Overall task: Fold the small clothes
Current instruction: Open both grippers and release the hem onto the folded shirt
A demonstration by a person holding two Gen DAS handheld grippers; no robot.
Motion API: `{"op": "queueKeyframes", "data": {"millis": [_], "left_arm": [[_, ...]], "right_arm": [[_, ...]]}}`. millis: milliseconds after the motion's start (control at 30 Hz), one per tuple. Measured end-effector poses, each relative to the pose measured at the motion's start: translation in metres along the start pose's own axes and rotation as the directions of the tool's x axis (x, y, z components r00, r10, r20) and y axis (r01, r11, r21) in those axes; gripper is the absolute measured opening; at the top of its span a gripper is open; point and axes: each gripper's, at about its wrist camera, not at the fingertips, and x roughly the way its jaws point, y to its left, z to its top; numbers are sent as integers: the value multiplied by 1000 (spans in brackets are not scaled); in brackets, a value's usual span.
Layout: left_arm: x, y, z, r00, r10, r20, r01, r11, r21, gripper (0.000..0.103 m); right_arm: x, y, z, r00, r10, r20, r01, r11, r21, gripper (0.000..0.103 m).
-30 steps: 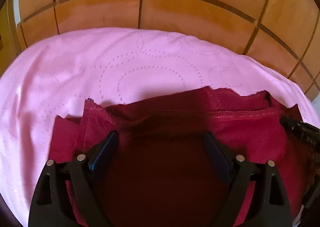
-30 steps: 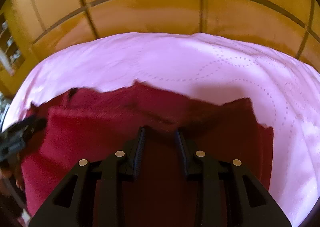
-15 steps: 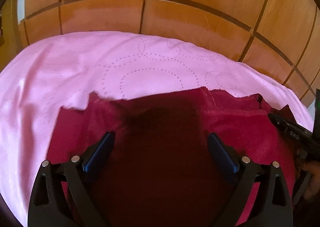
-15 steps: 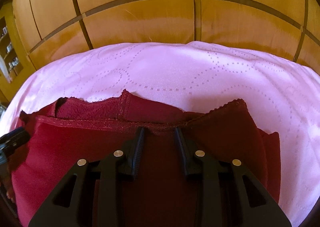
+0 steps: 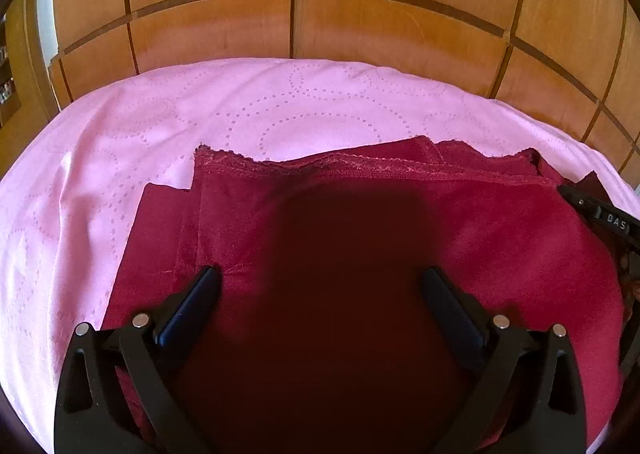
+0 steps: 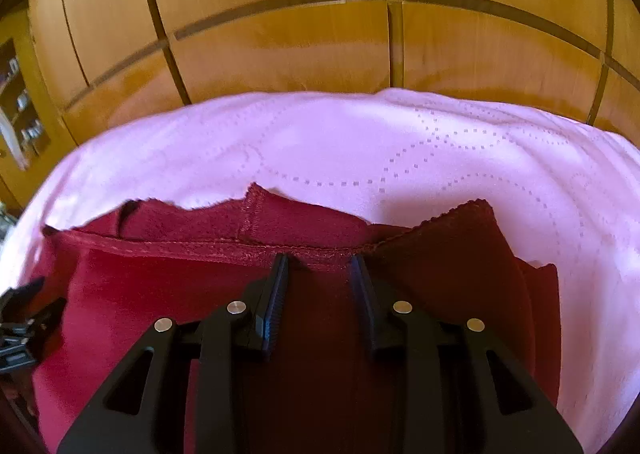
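Note:
A dark red garment (image 5: 400,221) with a lace-trimmed hem lies folded over on a pink bedspread (image 5: 280,105). My left gripper (image 5: 320,282) hovers over its near left part with the jaws wide apart and nothing between them. In the right wrist view the same garment (image 6: 160,282) fills the lower frame. My right gripper (image 6: 320,266) sits at the folded hem with the jaws a narrow gap apart; the cloth lies under and between the fingers, and I see no pinch. Each gripper shows at the edge of the other's view.
A wooden panelled headboard (image 5: 304,13) rises behind the bed. The bedspread (image 6: 440,149) has dotted circle patterns. A shelf with small items (image 6: 20,113) stands at the far left.
The garment's upper layer has been brought forward and laid down, its hem now near the far edge. The left gripper has pulled back. The right gripper's jaws keep the same narrow gap.

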Motion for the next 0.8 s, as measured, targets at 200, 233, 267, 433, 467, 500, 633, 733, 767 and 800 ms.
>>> {"op": "queueKeyframes", "data": {"millis": [200, 233, 267, 433, 467, 500, 633, 733, 767, 800], "left_arm": [[-24, -10, -5, 1000, 5, 23, -6, 999, 36, 101], [-34, -12, -9, 999, -17, 41, 16, 999, 31, 101], [-41, -13, -12, 998, -38, 55, 36, 999, 25, 100], [-81, -27, -36, 981, -142, 129, 142, 990, 4, 100], [-86, -29, -41, 977, -163, 139, 165, 986, -3, 100], [-92, -31, -46, 971, -183, 152, 187, 982, -9, 100], [-108, -38, -66, 962, -200, 186, 206, 979, -12, 100], [-112, -41, -79, 958, -218, 185, 222, 975, -5, 98], [-113, -40, -83, 956, -228, 186, 233, 973, -5, 93], [-114, -39, -84, 954, -233, 189, 238, 971, -5, 90]], "right_arm": [[-52, -13, -18, 996, 57, 68, -65, 991, 120, 52], [-64, -15, -26, 994, 78, 78, -89, 985, 149, 52], [-73, -16, -33, 992, 95, 84, -108, 980, 165, 52], [-114, -21, -68, 987, 123, 100, -142, 967, 211, 61], [-123, -25, -75, 987, 124, 106, -146, 961, 234, 62], [-130, -29, -82, 985, 130, 110, -155, 954, 256, 62], [-151, -39, -99, 975, 193, 110, -219, 919, 326, 62], [-164, -40, -112, 974, 203, 96, -224, 912, 343, 62], [-169, -43, -120, 973, 213, 90, -231, 900, 371, 62], [-171, -46, -125, 971, 225, 86, -240, 886, 396, 62]]}}
